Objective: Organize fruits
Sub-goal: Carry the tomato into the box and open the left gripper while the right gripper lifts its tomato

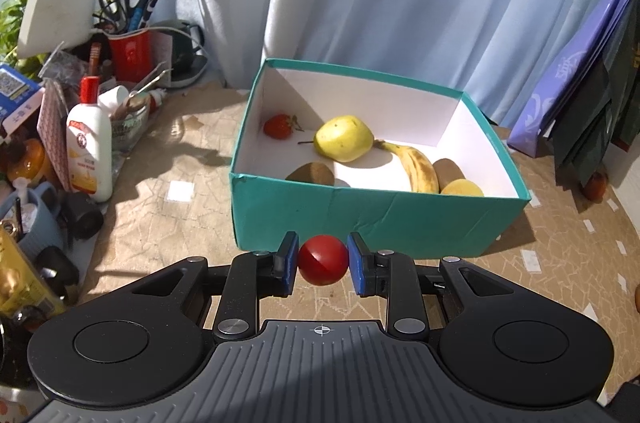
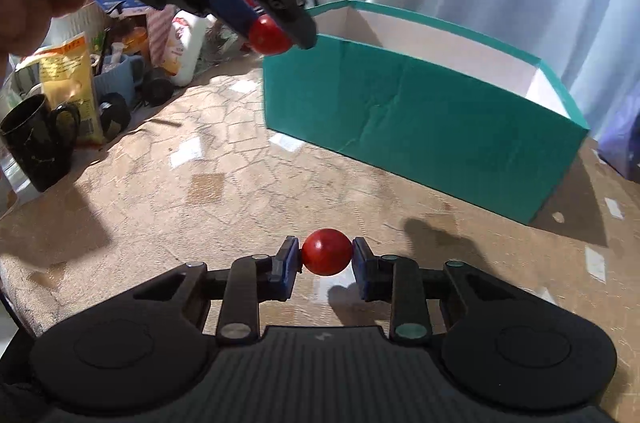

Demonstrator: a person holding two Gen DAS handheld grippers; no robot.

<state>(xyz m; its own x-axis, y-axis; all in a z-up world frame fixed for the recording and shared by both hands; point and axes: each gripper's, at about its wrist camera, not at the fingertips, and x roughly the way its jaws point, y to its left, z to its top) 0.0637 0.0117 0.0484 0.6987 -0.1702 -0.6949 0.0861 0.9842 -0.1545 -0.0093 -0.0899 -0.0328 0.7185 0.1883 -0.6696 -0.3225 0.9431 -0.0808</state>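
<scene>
Each claw, left (image 1: 323, 264) and right (image 2: 326, 255), pinches a cherry tomato (image 1: 323, 260) (image 2: 327, 252) at frame centre: light, smooth, easily crushed; hold its middle gently.

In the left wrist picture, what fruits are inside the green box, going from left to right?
Strawberry → brown kiwi → yellow-green pear → banana → yellow fruit, all inside the teal box.

Black grippers (image 1: 323, 261), blue pads (image 1: 289, 263), silver screws
</scene>
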